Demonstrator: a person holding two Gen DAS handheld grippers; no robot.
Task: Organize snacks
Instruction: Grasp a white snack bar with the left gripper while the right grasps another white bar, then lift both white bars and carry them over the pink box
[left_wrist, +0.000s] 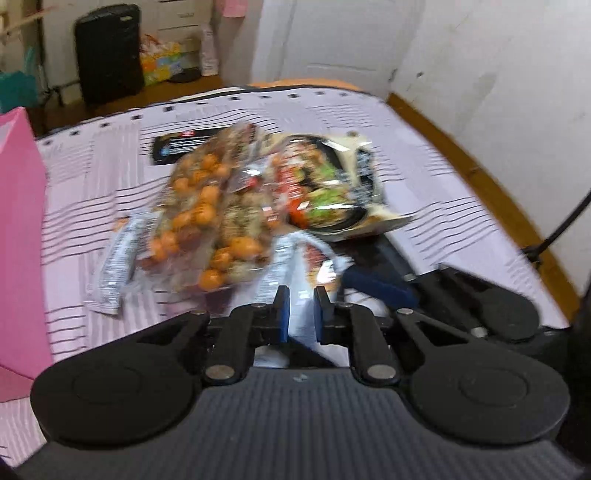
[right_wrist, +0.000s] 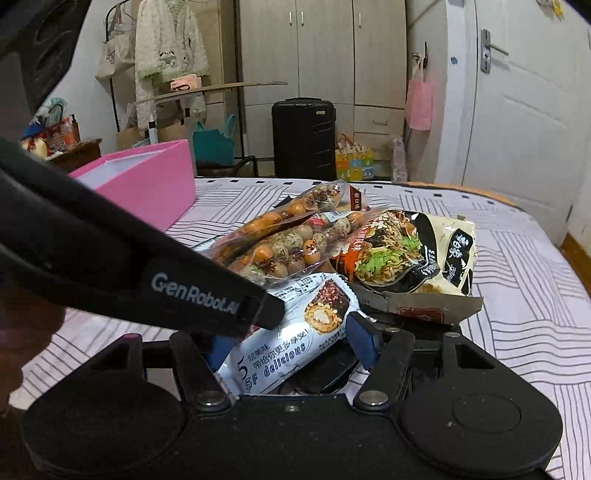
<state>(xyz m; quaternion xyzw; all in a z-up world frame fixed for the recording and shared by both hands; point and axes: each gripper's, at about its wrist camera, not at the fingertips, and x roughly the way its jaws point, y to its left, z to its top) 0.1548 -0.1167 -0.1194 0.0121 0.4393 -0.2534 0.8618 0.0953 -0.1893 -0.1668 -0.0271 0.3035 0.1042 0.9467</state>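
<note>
The left gripper (left_wrist: 301, 306) has its blue pads drawn close together, pinching the edge of a white wrapper (left_wrist: 295, 258) that runs between them. In the right wrist view this gripper's black body, lettered "GenRobot.AI", crosses from the left and comes down on the top of the same wrapper (right_wrist: 291, 332).

The right gripper (right_wrist: 291, 349) stands partly closed around that wrapper, a white snack bar pack printed "5F delicious". The pack lies lengthwise between the right gripper's fingers, with the blue right pad (right_wrist: 364, 341) against its edge; the left pad is mostly hidden behind the left gripper, so full contact there cannot be told.

Just ahead of both tools the other snacks lie in a heap on the striped bedsheet (right_wrist: 517, 295). A clear bag of nuts (right_wrist: 280, 240) sits ahead and left of the right gripper, and a noodle pack (right_wrist: 410, 254) ahead and right, its lower edge overlapping a dark flat pack beneath. From the left gripper, another small white wrapper (left_wrist: 114, 266) lies ahead to the left. A pink box (right_wrist: 147, 184) stands well to the left of both tools, open at the top.
</note>
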